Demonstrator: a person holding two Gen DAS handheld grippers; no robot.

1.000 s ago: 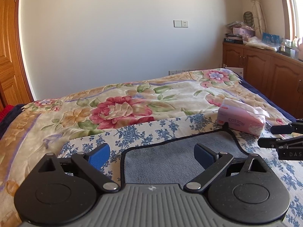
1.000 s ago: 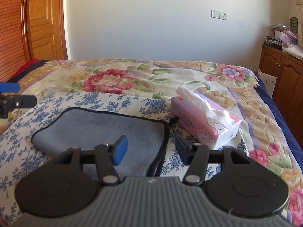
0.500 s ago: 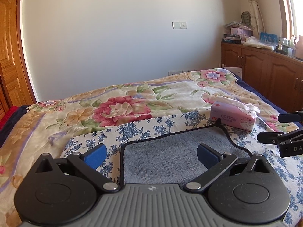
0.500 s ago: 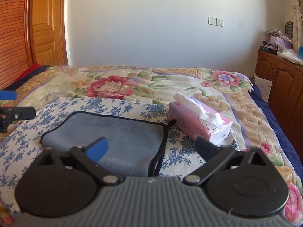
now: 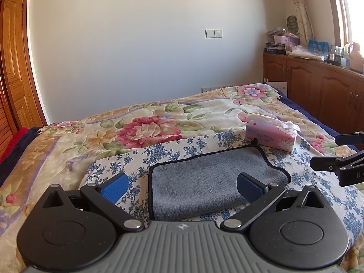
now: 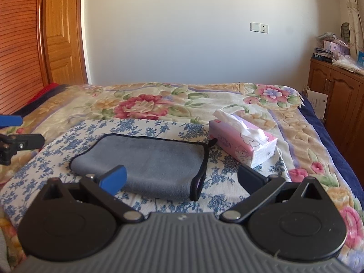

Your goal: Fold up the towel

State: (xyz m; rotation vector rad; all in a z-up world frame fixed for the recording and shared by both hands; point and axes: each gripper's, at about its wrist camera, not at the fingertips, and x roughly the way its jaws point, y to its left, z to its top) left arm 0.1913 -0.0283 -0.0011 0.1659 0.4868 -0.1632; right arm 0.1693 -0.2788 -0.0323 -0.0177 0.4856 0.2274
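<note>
A grey towel with black trim [image 5: 211, 179] lies folded on a blue-flowered cloth [image 5: 136, 161] on the bed; it also shows in the right wrist view [image 6: 150, 161]. My left gripper [image 5: 182, 187] is open and empty, raised above and just short of the towel's near edge. My right gripper [image 6: 182, 178] is open and empty, raised just short of the towel's near right corner, where a black loop [image 6: 196, 187] lies. Each gripper shows at the edge of the other's view: the right one [image 5: 341, 152], the left one [image 6: 13, 134].
A pink tissue pack [image 6: 241, 143] sits on the bed just right of the towel's far corner, also in the left wrist view [image 5: 271, 135]. A floral quilt [image 5: 147, 127] covers the bed. Wooden cabinets [image 5: 318, 84] stand right, a wooden door [image 6: 61, 36] left.
Both grippers have pulled back and risen away from the towel. The right gripper's jaws have opened wider. The towel lies still.
</note>
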